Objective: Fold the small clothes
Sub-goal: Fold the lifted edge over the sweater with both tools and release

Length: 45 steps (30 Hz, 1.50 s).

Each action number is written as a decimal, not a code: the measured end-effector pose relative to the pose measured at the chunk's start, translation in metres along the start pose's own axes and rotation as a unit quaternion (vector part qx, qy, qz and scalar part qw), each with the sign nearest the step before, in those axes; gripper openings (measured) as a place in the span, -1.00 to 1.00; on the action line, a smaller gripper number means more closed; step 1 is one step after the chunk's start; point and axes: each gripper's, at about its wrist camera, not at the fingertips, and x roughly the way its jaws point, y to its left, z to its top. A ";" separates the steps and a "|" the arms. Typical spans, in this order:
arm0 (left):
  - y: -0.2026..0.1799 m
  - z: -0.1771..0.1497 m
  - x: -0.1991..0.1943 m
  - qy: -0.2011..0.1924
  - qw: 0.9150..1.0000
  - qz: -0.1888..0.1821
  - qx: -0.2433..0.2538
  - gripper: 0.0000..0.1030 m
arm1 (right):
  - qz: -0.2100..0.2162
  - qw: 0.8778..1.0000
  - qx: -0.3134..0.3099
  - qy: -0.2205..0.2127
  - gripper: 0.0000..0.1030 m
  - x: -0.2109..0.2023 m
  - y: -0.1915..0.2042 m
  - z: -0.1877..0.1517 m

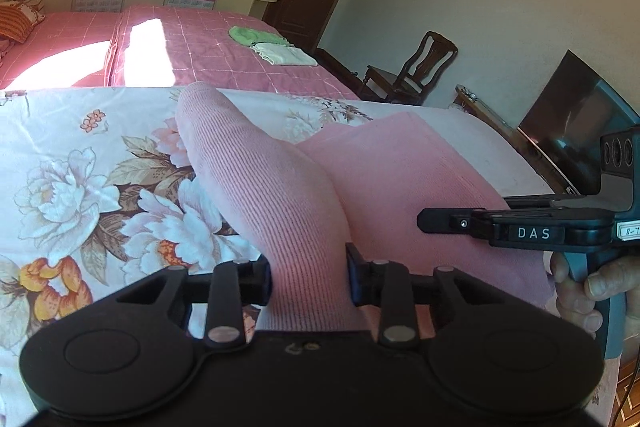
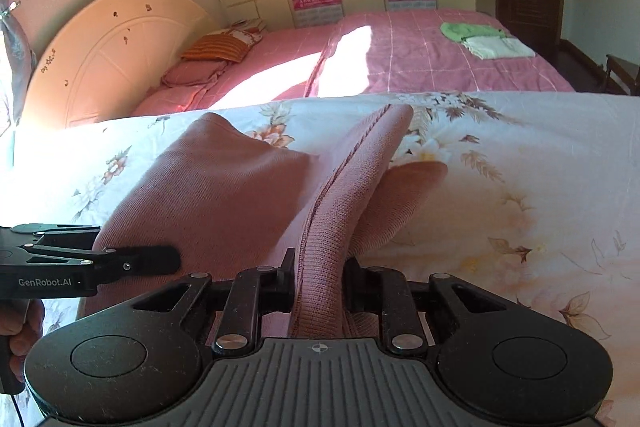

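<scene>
A pink ribbed knit garment (image 1: 280, 187) lies on the flower-printed sheet (image 1: 80, 167), its near edge lifted. My left gripper (image 1: 309, 277) is shut on a bunched fold of that garment, the cloth pinched between both pads. In the right wrist view the same pink garment (image 2: 224, 187) rises as a seamed ridge into my right gripper (image 2: 320, 281), which is shut on it. Each gripper shows in the other's view: the right gripper (image 1: 448, 223) at the right edge, the left gripper (image 2: 160, 261) at the left edge, both at the garment's near hem.
Beyond the sheet stands a bed with a pink checked cover (image 1: 208, 47); a green cloth (image 1: 250, 35) and a folded white cloth (image 1: 286, 55) lie on it. A wooden chair (image 1: 416, 71) and a dark screen (image 1: 568, 115) stand to the right. A person's hand (image 1: 588, 291) holds the right gripper.
</scene>
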 end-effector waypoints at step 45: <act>0.180 -0.102 -0.145 -0.035 0.995 0.090 -0.013 0.18 | 0.021 0.995 -0.081 0.058 -0.67 0.116 0.196 -0.068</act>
